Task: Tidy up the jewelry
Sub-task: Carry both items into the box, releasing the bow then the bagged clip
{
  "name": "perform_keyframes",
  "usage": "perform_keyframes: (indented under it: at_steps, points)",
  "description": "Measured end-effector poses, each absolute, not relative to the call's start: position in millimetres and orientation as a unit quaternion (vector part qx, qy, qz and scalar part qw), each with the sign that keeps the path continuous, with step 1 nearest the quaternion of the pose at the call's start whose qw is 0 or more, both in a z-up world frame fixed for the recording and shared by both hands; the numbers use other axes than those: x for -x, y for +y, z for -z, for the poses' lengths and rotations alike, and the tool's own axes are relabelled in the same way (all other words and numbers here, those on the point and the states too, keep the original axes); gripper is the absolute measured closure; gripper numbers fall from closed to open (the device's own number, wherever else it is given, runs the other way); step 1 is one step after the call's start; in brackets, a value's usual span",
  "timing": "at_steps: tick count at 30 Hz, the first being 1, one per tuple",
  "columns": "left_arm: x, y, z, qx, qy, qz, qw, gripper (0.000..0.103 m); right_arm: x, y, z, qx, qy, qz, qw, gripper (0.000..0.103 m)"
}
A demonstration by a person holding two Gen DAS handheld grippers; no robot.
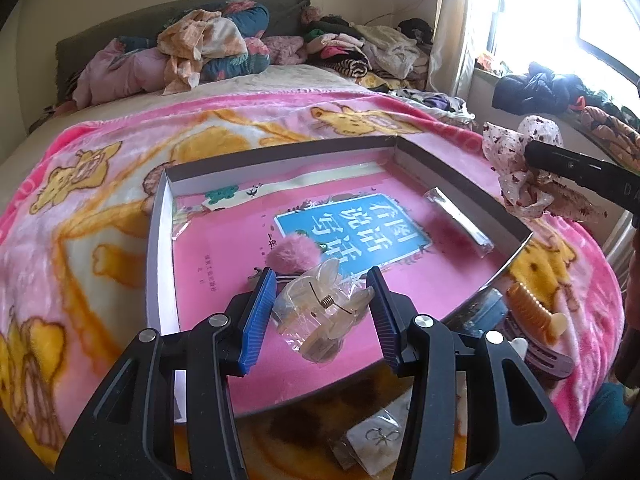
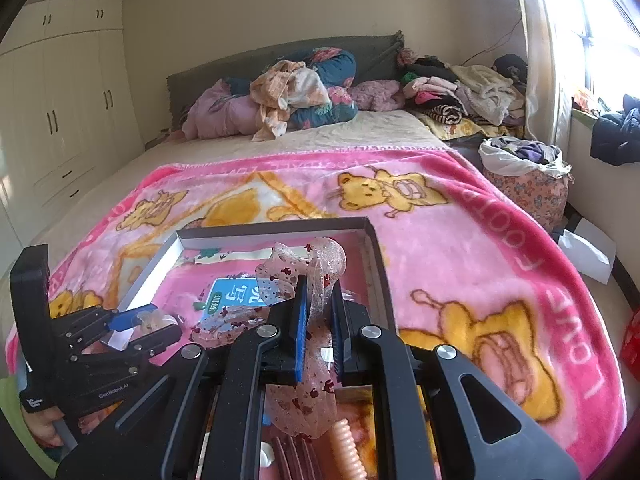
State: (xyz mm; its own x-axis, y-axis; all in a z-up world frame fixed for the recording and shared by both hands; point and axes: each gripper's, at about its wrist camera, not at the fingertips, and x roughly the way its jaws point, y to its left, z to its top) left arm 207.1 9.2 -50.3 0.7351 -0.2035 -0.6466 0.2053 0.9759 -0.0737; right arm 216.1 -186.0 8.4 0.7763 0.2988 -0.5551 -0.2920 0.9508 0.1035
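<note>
A shallow grey box [image 1: 160,248] with a pink book as its floor lies on the pink bear blanket. My left gripper [image 1: 320,288] is open, its blue pads on either side of a clear claw hair clip [image 1: 320,312] that rests in the box beside a pink pompom [image 1: 294,254]. My right gripper [image 2: 318,308] is shut on a sheer pink bow with red specks [image 2: 316,268] and holds it above the box's right side; the bow also shows in the left wrist view [image 1: 520,160]. The left gripper also shows in the right wrist view [image 2: 136,320].
A clear wrapped packet [image 1: 460,216] lies in the box at the right. An orange comb clip [image 1: 536,312] and a small bagged item [image 1: 376,436] lie on the blanket [image 1: 100,208] outside the box. Piled clothes lie at the bed's head. A laundry basket [image 2: 524,184] stands by the window.
</note>
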Motion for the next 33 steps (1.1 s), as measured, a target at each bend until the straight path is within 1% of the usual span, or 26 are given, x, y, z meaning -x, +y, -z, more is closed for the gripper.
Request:
perform_keyframes:
  at_steps: [19,21,25,26,27,28,30,32,33]
  points:
    - [-225,15,65,-0.003,0.362,0.083,0.928,0.065,-250,-167,37,0.005,0.344,-0.176,0.922,0.092]
    - [-226,15,66,-0.003,0.362,0.082,0.928,0.065,-253,-165,41,0.006,0.351,-0.175,0.92,0.089]
    - [-226,15,65,-0.003,0.363,0.081,0.928,0.065,-254,-164,48,0.007,0.357,-0.174,0.918,0.087]
    - [-226,15,65,-0.004,0.363,0.081,0.928,0.065,-254,-164,48,0.007,0.358,-0.174,0.917,0.08]
    - [-227,15,66,-0.004,0.364,0.081,0.928,0.065,-254,-164,47,0.006,0.356,-0.175,0.918,0.076]
    - [-227,15,66,-0.004,0.364,0.081,0.928,0.065,-253,-165,47,0.007,0.354,-0.175,0.919,0.075]
    - [-227,15,65,-0.004,0.364,0.081,0.928,0.065,-252,-166,46,0.008,0.351,-0.172,0.921,0.064]
    - [-227,15,65,-0.004,0.364,0.081,0.928,0.065,-250,-169,45,0.005,0.347,-0.168,0.923,0.06]
    - [-227,15,65,-0.004,0.364,0.081,0.928,0.065,-250,-171,44,0.002,0.346,-0.166,0.923,0.056]
